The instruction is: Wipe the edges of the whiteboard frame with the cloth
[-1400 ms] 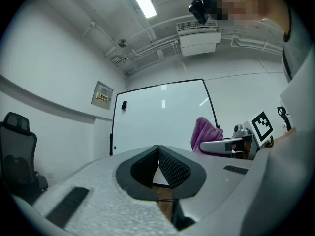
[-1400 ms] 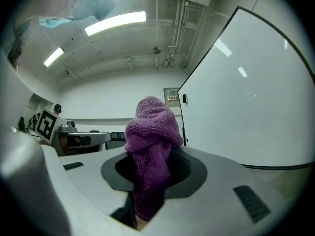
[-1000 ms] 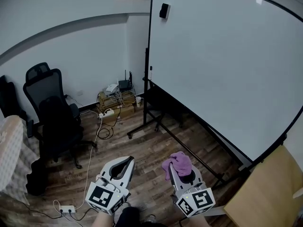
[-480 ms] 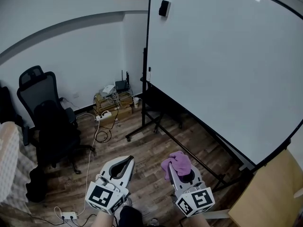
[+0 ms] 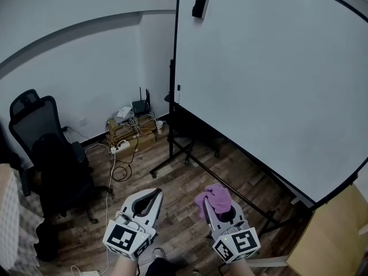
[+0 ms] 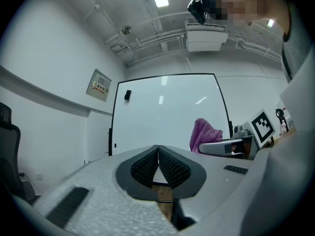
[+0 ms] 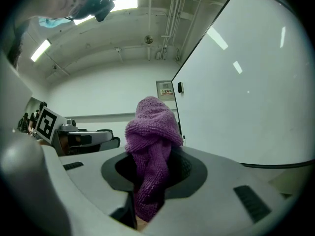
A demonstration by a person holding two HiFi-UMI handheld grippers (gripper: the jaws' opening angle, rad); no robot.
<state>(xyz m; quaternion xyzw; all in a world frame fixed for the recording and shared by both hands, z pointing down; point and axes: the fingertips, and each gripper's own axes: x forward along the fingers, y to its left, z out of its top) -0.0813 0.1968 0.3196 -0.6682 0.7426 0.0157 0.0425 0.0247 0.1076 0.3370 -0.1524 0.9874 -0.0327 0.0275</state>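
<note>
A large whiteboard with a thin black frame stands on a black wheeled stand, filling the right of the head view. My right gripper is shut on a purple cloth, which bunches up above its jaws. My left gripper is shut with nothing in it; its pads meet at the tips. Both grippers hang low in front of me, well short of the board. The cloth and the board also show in the left gripper view.
A black office chair stands at the left. Cardboard boxes with a router and cables sit against the wall by the board's left post. A power strip and cord trail over the wooden floor. A wooden table corner is at lower right.
The view has swung to the right: the chair and boxes slid left and the board fills more of the frame. Both grippers keep their places and states.
</note>
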